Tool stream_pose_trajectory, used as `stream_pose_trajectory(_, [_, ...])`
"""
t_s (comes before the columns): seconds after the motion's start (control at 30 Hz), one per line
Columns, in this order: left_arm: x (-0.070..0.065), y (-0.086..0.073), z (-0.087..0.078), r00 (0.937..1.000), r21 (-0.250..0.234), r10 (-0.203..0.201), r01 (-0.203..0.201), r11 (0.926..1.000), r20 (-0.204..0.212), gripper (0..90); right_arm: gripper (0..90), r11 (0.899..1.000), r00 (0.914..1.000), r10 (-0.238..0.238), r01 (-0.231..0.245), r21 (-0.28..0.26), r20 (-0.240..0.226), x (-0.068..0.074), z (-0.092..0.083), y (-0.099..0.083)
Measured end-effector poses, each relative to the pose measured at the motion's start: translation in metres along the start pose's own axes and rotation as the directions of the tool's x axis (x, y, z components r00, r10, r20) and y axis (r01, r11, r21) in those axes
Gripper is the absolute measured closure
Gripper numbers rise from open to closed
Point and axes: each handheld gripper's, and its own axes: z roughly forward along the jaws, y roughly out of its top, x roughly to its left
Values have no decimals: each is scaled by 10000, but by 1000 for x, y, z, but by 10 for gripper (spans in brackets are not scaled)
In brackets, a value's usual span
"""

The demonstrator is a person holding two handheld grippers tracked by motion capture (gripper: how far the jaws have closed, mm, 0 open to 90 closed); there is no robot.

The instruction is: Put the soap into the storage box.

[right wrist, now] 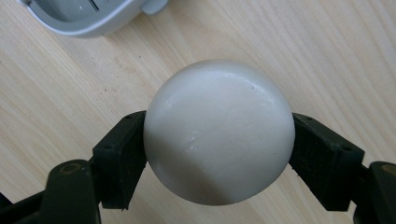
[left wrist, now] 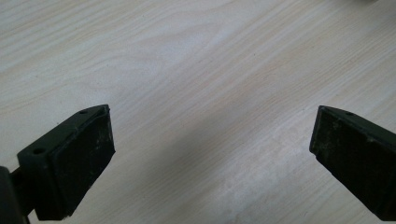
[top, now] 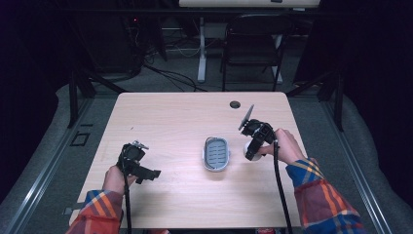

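A round white soap bar (right wrist: 219,133) is clamped between the two black pads of my right gripper (right wrist: 219,154), just above the wooden table (top: 170,112). In the high view that right gripper (top: 251,152) is right of a grey oval soap dish (top: 216,154) at the table's middle, with the soap bar (top: 247,149) showing white at its tip. A corner of the soap dish (right wrist: 88,16) lies at the top left of the right gripper view. My left gripper (top: 148,174) rests low at the table's left, its jaws wide apart over bare wood (left wrist: 210,154) with nothing between them.
A round cable hole (top: 235,104) sits near the table's far edge. Beyond the table stand a black folding chair (top: 253,44) and a white desk leg (top: 201,48) among floor cables. Bare wood lies between the left gripper and the dish.
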Motion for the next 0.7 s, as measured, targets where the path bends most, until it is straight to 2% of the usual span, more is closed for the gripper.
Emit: stream_pose_trajectory(0.7, [0, 0, 0, 10000, -6, 30, -30, 10000, 3, 0, 235, 9992, 9992, -395, 395, -4, -7, 10, -10, 28])
